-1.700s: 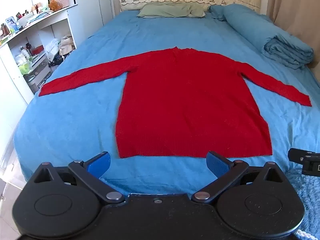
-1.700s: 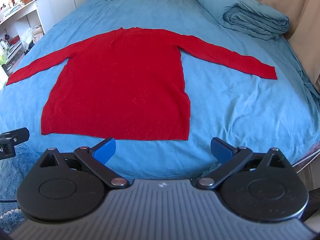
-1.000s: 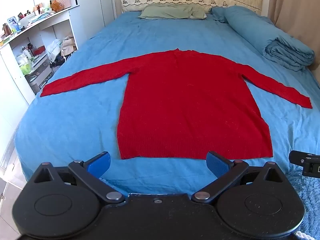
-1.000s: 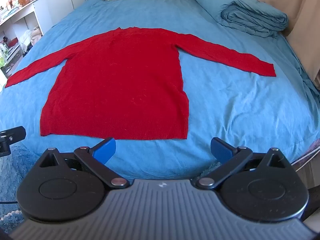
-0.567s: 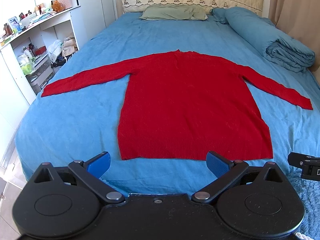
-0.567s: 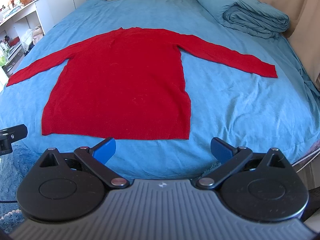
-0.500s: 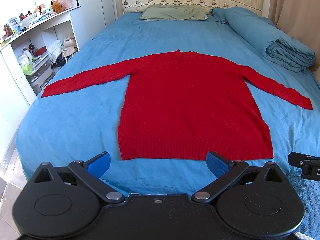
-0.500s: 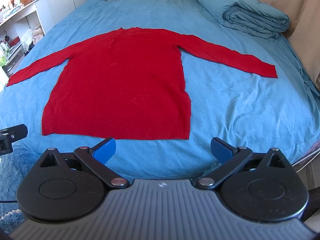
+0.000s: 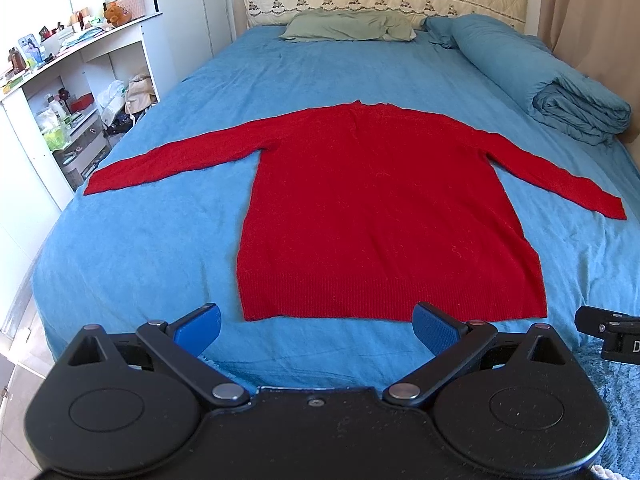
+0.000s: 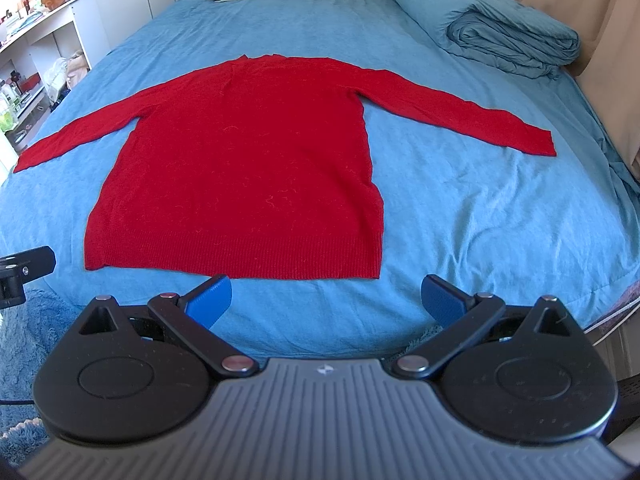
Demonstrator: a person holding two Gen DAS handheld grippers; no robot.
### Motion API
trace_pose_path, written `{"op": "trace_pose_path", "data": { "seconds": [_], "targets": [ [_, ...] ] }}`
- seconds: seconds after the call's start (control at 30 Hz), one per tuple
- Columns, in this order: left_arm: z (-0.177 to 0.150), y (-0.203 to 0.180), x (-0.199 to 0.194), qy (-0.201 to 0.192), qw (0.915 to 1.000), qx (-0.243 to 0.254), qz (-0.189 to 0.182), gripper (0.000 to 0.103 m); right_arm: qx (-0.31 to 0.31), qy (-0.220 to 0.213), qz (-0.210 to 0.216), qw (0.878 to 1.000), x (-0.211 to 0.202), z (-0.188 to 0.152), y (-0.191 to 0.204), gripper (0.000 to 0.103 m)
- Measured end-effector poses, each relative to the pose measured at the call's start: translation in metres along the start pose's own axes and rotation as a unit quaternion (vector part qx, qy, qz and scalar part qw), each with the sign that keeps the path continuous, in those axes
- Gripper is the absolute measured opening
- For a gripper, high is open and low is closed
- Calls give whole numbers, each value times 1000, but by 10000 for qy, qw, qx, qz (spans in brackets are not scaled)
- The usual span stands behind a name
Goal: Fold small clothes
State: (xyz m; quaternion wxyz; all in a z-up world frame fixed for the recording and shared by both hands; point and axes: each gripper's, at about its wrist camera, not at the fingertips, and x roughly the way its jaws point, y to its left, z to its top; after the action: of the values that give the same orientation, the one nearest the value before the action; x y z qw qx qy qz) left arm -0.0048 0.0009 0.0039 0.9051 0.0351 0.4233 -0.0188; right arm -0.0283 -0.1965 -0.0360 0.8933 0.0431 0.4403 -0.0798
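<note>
The red sweater (image 9: 384, 216) is lying flat mid-bed, sleeves spread; the left claw (image 9: 316, 326) and right claw (image 10: 326, 294) are hovering apart, empty, near its hem; a pinch could be catching the blue sheet (image 10: 480, 208) too; open bed is surrounding the sweater.

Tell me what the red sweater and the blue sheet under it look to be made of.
Red sweater: seemingly a soft knit, wool or acrylic; it is matte and fuzzy, with loose fibres and a ribbed hem. Blue sheet: seemingly woven cotton or a brushed blend, matte with shallow wrinkles; the exact fibre cannot be told.
</note>
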Motion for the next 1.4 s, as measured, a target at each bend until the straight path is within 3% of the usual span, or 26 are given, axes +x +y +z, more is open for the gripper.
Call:
{"op": "trace_pose_path", "data": {
  "seconds": [1.4],
  "targets": [
    [2, 4, -2, -5, 10000, -85, -11, 103, -63, -34, 70, 9999, -3, 2, 4, 103]
  ]
}}
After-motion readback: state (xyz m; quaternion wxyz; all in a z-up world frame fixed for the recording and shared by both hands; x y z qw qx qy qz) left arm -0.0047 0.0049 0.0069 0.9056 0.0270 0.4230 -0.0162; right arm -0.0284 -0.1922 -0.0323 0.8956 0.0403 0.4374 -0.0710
